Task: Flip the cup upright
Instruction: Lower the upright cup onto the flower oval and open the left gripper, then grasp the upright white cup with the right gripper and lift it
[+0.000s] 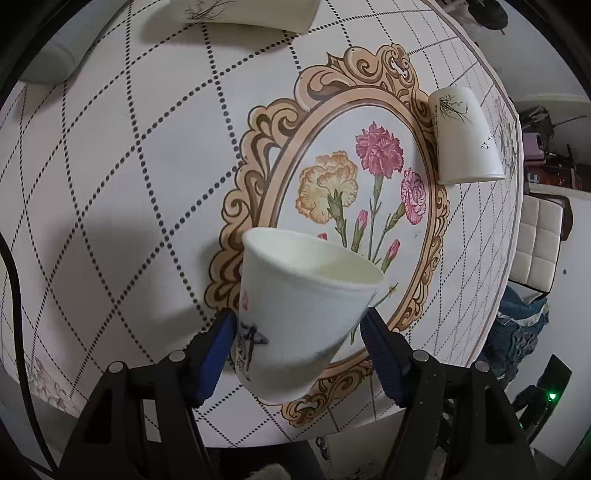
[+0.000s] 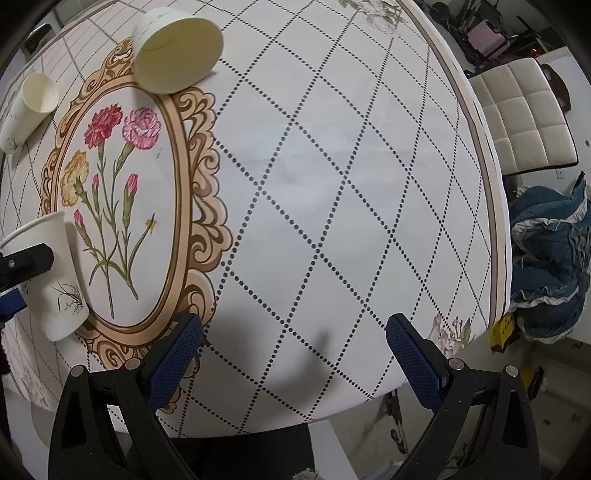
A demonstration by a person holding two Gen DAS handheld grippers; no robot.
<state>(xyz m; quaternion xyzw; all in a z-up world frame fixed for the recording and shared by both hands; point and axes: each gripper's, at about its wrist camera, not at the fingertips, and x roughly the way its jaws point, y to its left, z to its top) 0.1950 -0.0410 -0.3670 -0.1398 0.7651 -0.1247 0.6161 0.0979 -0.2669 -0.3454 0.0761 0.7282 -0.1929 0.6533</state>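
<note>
A white paper cup [image 1: 303, 317] with an ink drawing sits between the blue pads of my left gripper [image 1: 299, 332], mouth up and tilted, above the table. It also shows at the left edge of the right wrist view [image 2: 55, 273], held by the left gripper's fingers [image 2: 22, 262]. A second cup [image 1: 465, 136] lies on its side at the flower frame's far right; in the right wrist view [image 2: 177, 48] its open mouth faces me. A third cup [image 2: 29, 107] lies on its side at the far left. My right gripper [image 2: 295, 339] is open and empty above the table.
The round table [image 2: 332, 184] has a dotted diamond cloth with a carnation picture [image 1: 354, 192]. A white padded chair [image 2: 524, 122] and a blue cloth heap [image 2: 550, 273] are beyond the right edge. Another cup's side shows at the top [image 1: 243, 11].
</note>
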